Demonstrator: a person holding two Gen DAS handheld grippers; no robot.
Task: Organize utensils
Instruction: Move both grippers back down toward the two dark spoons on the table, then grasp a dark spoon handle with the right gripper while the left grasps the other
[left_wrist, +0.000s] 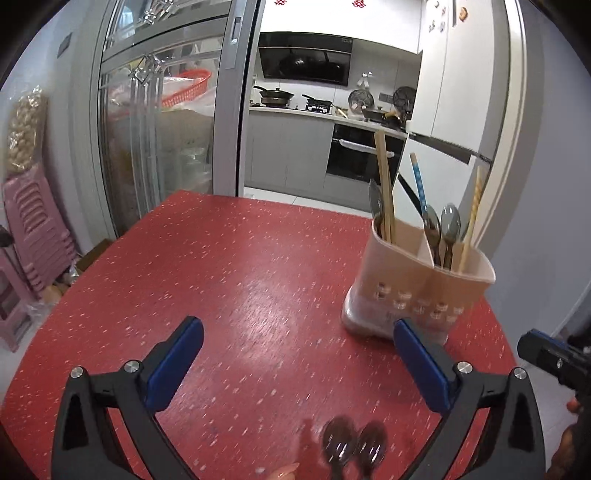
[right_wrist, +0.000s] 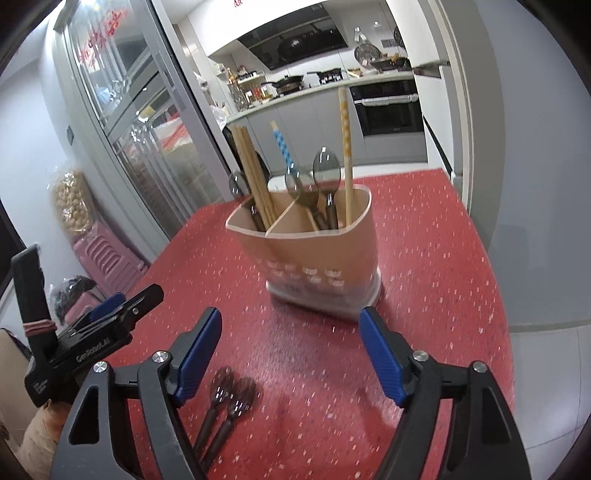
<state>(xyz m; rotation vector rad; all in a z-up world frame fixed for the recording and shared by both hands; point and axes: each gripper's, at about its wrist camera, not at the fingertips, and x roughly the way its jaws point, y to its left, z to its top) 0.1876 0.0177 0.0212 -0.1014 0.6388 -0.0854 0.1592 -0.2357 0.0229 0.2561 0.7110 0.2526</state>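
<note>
A tan utensil holder with a divider stands on the red table. It holds wooden chopsticks, patterned chopsticks and several spoons. Two dark-handled forks lie side by side on the table near me; in the left wrist view they show blurred at the bottom edge. My left gripper is open and empty above the table. My right gripper is open and empty, with the forks just inside its left finger. The left gripper also shows in the right wrist view.
Stacked pink stools and a bag stand left of the table. A glass sliding door and a kitchen with counter and oven lie beyond. The table's right edge borders a grey wall.
</note>
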